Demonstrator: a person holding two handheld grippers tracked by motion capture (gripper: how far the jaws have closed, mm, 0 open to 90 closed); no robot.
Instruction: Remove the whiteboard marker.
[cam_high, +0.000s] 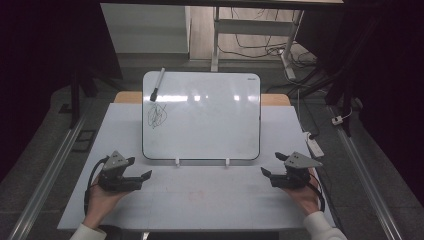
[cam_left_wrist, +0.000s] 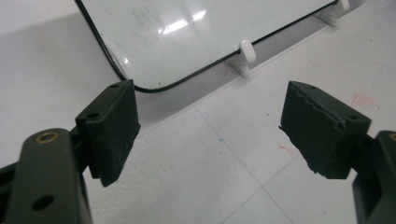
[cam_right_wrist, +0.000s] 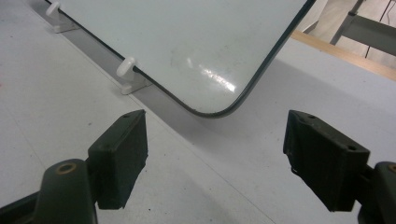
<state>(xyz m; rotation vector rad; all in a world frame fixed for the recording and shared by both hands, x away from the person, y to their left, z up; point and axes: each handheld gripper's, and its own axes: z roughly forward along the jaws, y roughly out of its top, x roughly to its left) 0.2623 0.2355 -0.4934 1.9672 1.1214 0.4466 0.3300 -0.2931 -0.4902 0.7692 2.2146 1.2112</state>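
Presently lying on the far left corner of the white rounded-corner whiteboard with thin dark rim (cam_high: 210, 117): black marker pen (cam_high: 157, 84), tip toward a dark scribble (cam_high: 157, 116) just below it. Whiteboard leaning on two small white plastic pegs (cam_high: 176, 161) at its near edge, resting on a pale grey table top (cam_high: 200, 195). Left gripper (cam_high: 139, 168) hovering low near the board's near left corner, jaws spread wide, nothing between them. Right gripper (cam_high: 272, 164) hovering by the near right corner, jaws likewise released and empty. Both well apart from the marker pen.

Judging the step in hand: reaching for the marker pen, likely with the left gripper, being the nearer. Advising: crossing above the board rather than dragging over it; aligning jaws across the pen's barrel, near its middle; closing only once pads are straddling it, to avoid rolling it off the far edge; avoiding a smear of the scribble.
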